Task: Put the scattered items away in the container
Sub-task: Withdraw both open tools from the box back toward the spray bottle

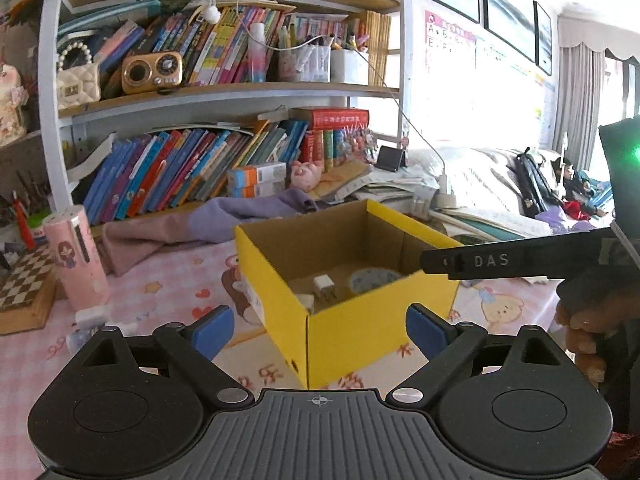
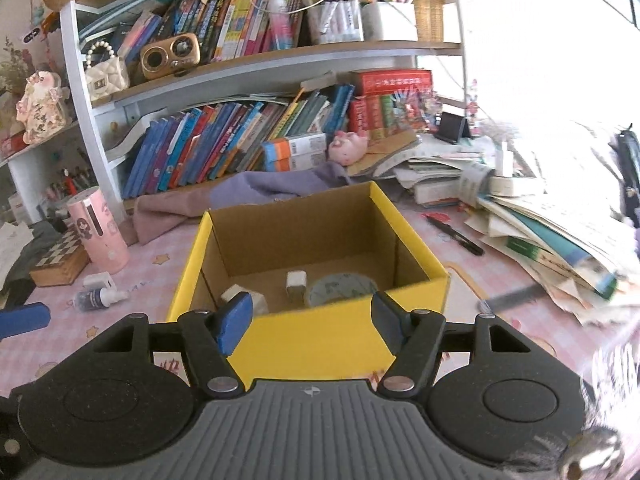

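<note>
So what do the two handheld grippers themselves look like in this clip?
Both match: the left gripper and right gripper have blue finger pads on black linkage arms with silver pivot pins, round black side discs and a ribbed grey centre plate bearing a crosshair mark. The right unit's side, seen from the left wrist, reads "DAS".

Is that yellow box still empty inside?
No: the yellow box already holds a white charger plug and a round disc on its floor.

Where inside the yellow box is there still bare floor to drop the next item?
The back half of the yellow box floor is bare cardboard, up to the rear wall. The front is crowded: a white cube left, white charger middle, round disc right. Both grippers, left gripper and right gripper, are open and empty.
</note>
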The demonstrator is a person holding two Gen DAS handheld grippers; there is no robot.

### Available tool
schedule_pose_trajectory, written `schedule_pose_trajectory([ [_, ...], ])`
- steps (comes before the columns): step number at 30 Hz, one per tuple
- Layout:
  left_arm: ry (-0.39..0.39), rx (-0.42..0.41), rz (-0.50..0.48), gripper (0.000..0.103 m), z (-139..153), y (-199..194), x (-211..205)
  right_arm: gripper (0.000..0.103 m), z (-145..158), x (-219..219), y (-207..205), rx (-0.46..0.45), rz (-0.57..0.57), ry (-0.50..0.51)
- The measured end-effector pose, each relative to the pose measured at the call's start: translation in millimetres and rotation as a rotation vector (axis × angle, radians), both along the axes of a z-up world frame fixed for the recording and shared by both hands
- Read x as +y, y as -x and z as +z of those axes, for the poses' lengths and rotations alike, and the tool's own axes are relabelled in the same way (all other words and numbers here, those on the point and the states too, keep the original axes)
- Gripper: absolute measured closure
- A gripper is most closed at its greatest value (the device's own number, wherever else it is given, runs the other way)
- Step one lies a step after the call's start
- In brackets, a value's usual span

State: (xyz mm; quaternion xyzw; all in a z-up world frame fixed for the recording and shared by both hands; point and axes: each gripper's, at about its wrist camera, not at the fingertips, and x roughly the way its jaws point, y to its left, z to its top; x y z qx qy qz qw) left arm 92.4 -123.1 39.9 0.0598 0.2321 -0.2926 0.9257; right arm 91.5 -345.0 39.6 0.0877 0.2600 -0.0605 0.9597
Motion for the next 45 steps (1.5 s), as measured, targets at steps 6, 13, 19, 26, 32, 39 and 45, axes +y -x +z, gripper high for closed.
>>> schedule_pose_trajectory([
  [6, 0.004, 0.024, -0.006, 0.008, -6, 16, 21, 0.035, -7, 22, 34, 0.021, -0.054, 0.022],
  [13, -0.031, 0.044, -0.03, 0.008, -16, 39, 38, 0.033, -21, 46, 71, 0.054, -0.091, 0.015],
  [19, -0.067, 0.069, -0.03, 0.008, -25, 56, 52, 0.032, -33, 65, 92, 0.096, -0.096, 0.0],
  [26, -0.058, 0.092, 0.013, 0.008, -29, 66, 68, 0.028, -41, 89, 102, 0.136, -0.052, 0.016],
  [32, -0.047, 0.099, 0.05, 0.006, -29, 70, 82, 0.027, -39, 100, 102, 0.142, -0.022, 0.026],
  [39, -0.06, 0.093, 0.087, 0.003, -28, 74, 95, 0.025, -36, 116, 95, 0.142, 0.031, 0.036],
  [45, -0.092, 0.088, 0.17, 0.003, -28, 74, 113, 0.022, -34, 139, 82, 0.148, 0.115, 0.053],
])
